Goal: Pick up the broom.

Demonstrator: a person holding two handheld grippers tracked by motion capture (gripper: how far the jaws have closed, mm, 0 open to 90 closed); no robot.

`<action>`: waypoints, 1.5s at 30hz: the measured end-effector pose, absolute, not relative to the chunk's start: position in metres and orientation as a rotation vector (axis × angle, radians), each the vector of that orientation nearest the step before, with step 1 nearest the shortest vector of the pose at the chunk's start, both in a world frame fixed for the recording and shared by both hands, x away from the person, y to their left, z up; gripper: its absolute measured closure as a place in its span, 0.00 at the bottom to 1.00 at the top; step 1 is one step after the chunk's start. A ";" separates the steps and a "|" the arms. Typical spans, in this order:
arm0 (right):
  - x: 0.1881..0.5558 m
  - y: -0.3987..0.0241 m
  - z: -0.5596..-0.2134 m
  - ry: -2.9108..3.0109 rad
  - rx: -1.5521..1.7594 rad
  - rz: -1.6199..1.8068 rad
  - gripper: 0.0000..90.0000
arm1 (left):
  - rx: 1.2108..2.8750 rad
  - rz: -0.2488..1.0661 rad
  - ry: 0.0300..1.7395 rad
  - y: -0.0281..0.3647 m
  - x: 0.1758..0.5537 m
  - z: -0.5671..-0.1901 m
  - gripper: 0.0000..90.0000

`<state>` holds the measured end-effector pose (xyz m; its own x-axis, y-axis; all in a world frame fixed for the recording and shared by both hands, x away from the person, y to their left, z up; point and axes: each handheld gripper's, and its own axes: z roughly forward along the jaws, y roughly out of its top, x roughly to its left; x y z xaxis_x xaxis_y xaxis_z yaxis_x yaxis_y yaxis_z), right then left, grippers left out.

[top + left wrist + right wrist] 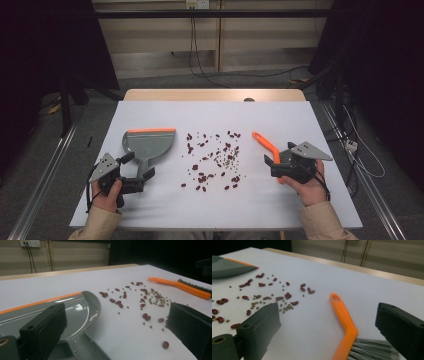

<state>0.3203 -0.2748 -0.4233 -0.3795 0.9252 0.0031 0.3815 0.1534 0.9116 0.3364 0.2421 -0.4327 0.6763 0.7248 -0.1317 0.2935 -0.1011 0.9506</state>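
Between your two grippers lie the scattered beans [215, 160], dark red ones mixed with small green ones, spread across the middle of the white table [280, 210]. To their left sits the grey dustpan [148, 143], its orange-edged lip on the far side and its handle running back toward you, ending just in front of your left gripper [142, 180]. That gripper's jaws stand wide apart and hold nothing; in the left gripper view the handle base passes low between them, but I can't tell if either jaw touches it.

To the right of the beans lies the orange brush [267, 147]. Its long axis runs from far-left, where the handle tip with its hanging hole points, to near-right, where the bristles sit. Your right gripper [274, 167] is at that near end, jaws wide open on either side of the brush where handle meets bristles, not yet closed on it. Each tool is nearest the hand on its own side, so closing both looks like the likely next move.
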 end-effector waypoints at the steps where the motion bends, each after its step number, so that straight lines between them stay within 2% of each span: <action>1: 0.320 -0.275 -0.423 1.850 1.243 1.198 0.06 | 1.685 0.443 0.832 0.242 0.336 -0.433 0.03; 6: 0.336 -0.275 -0.424 1.882 1.293 1.162 0.07 | 1.691 0.437 0.834 0.241 0.337 -0.434 0.03; 18: 0.372 -0.279 -0.426 2.017 1.400 1.046 0.22 | 1.690 0.441 0.838 0.241 0.337 -0.434 0.03; 23: 0.383 -0.284 -0.422 2.057 1.431 1.013 0.34 | 1.690 0.441 0.839 0.241 0.337 -0.434 0.03; 26: 0.389 -0.285 -0.420 2.090 1.429 0.992 0.49 | 1.689 0.439 0.840 0.241 0.337 -0.434 0.03; 27: 0.391 -0.286 -0.420 2.091 1.430 0.978 0.49 | 1.687 0.438 0.843 0.241 0.337 -0.434 0.03; 29: 0.395 -0.287 -0.419 2.101 1.415 0.930 0.56 | 1.690 0.438 0.843 0.241 0.337 -0.434 0.03; 33: 0.402 -0.286 -0.420 2.166 1.423 0.864 0.61 | 1.694 0.436 0.843 0.241 0.338 -0.435 0.03; 37: 0.406 -0.286 -0.425 2.212 1.450 0.823 0.71 | 1.693 0.435 0.844 0.241 0.337 -0.435 0.03; 45: 0.414 -0.286 -0.433 2.306 1.496 0.753 0.76 | 1.695 0.429 0.847 0.240 0.338 -0.436 0.03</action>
<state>0.4139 -0.2856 -0.4333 -0.4183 0.9075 0.0387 0.7555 0.3239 0.5695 0.3381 0.2399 -0.4362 0.6744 0.7242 -0.1437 0.3130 -0.1041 0.9440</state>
